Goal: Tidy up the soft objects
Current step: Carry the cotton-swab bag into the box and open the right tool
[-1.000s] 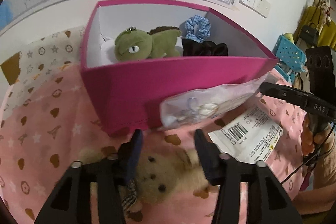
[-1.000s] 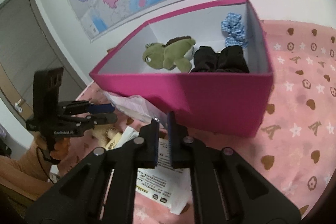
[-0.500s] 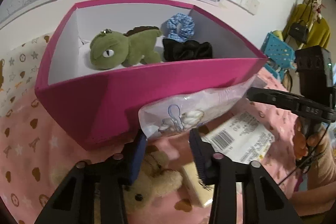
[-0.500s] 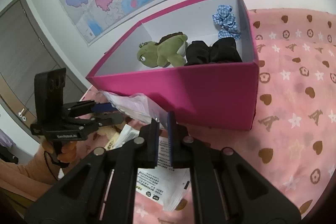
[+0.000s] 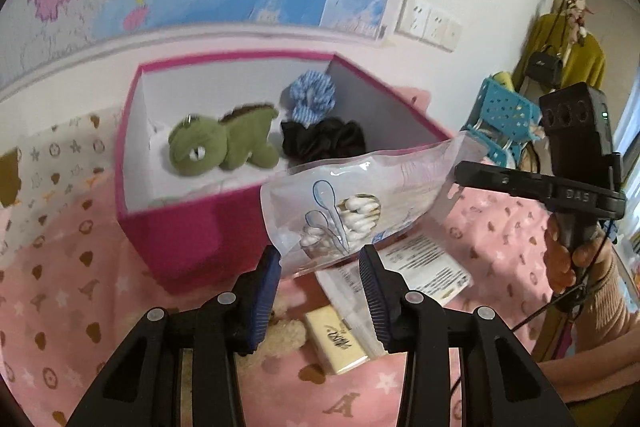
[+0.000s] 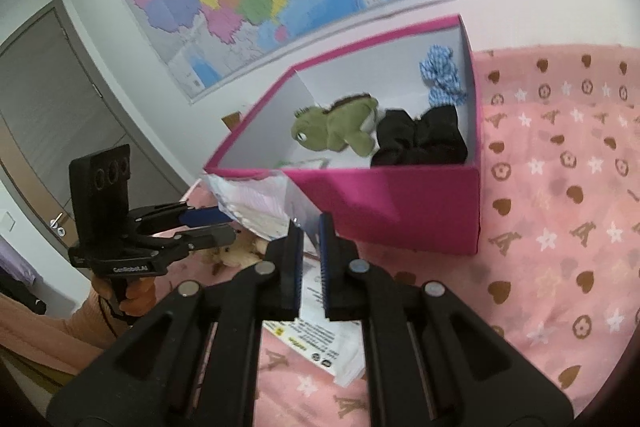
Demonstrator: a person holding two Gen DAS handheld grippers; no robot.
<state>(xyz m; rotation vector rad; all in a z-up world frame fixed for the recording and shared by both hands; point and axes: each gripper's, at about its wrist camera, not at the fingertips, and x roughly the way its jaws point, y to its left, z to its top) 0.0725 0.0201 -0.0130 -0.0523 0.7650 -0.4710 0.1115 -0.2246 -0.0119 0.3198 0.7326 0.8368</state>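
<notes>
Your right gripper [image 5: 460, 173]: clamped on cotton-swab bag [image 5: 352, 203] | your left gripper [image 5: 320, 291]: fingers apart, empty | pink box [image 5: 172, 235]: green plush [image 5: 224, 147], scrunchies.

A glossy clear plastic bag [image 5: 360, 203] is being seen. A fuzzy plush dinosaur [image 5: 224, 147] is being shown in a matt pink box [image 5: 188, 239].

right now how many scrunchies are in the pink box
2. The blue scrunchie sits at the box's back right corner; the black scrunchie lies just in front of it, beside the green plush. The near wall may hide others.
</notes>
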